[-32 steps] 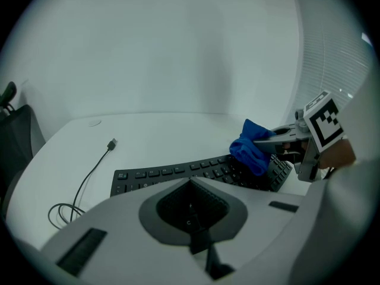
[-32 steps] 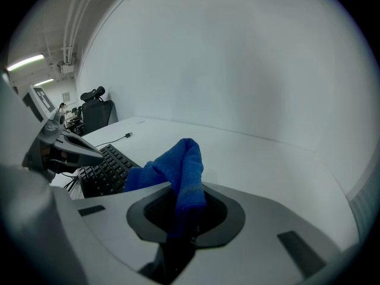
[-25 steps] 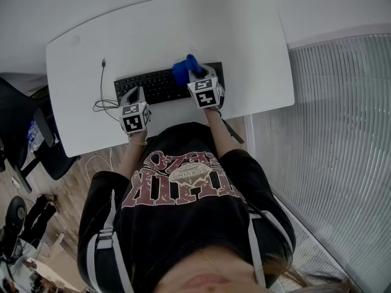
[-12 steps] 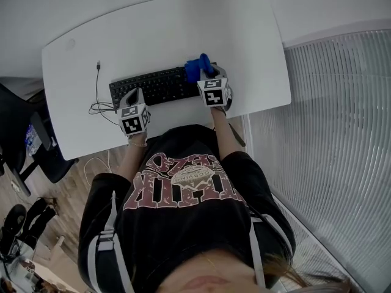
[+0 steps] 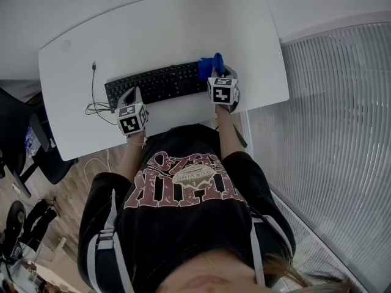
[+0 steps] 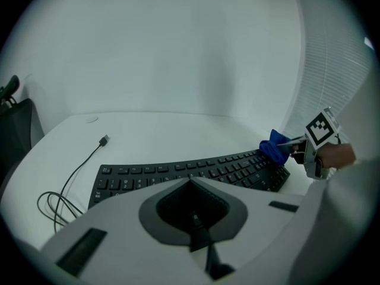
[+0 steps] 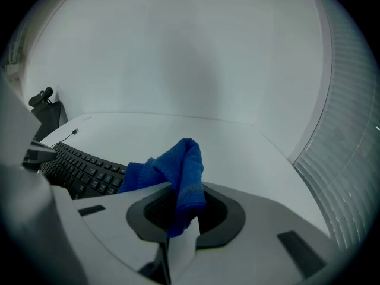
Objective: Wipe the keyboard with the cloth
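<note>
I'm mid-wipe: my right gripper (image 5: 214, 73) pinches the bunched blue terry cloth (image 5: 210, 66) at the right end of the flat black keyboard (image 5: 153, 85) on the white table (image 5: 73, 133). My left gripper (image 5: 130, 96), jaws together on nothing, sits at the keyboard's left end. Next, I judge, comes a light leftward drag over the keys; no containers in view

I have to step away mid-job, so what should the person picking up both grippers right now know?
Left gripper: shut, empty, at the front edge of the keyboard near its left end; whether it touches the keyboard can't be told.
Right gripper: shut on the blue cloth, which sits at the keyboard's right end.
The keyboard lies on the white table, its cable loose on the left.
Done: cloth gripped and brought onto the keys.
Left: I can't tell how much is wiped; probably sweep the cloth along the rows towards the left end.
</note>
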Demonstrator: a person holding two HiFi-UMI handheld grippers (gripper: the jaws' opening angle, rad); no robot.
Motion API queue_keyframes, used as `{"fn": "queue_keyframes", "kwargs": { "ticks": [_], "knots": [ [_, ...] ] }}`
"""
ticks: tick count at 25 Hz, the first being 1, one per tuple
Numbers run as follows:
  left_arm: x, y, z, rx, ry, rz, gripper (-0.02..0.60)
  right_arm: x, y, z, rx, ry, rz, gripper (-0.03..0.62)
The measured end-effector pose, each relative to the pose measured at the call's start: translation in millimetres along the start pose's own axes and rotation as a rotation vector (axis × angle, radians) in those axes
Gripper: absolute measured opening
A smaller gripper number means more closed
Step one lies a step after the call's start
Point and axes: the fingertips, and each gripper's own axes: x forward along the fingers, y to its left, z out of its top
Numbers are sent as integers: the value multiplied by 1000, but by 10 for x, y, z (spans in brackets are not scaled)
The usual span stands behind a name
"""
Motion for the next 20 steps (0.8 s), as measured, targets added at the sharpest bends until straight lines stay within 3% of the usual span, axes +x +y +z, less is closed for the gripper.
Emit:
{"fn": "queue_keyframes", "kwargs": {
  "ticks": [7,12,16,20],
  "knots": [
    [7,1,-23,-13,-5,1,34,-23,-62,-50,63,3,-6,64],
    [-115,31,28,-26,-67,-3,34,-173,78,185,62,-62,43,64],
    [-264,256,2,-45,-90,32,34,-362,409,446,18,-142,115,64],
    [-431,635,-81,-73,-82,84,34,-514,1048,722,-69,-202,237,64]
  ]
}}
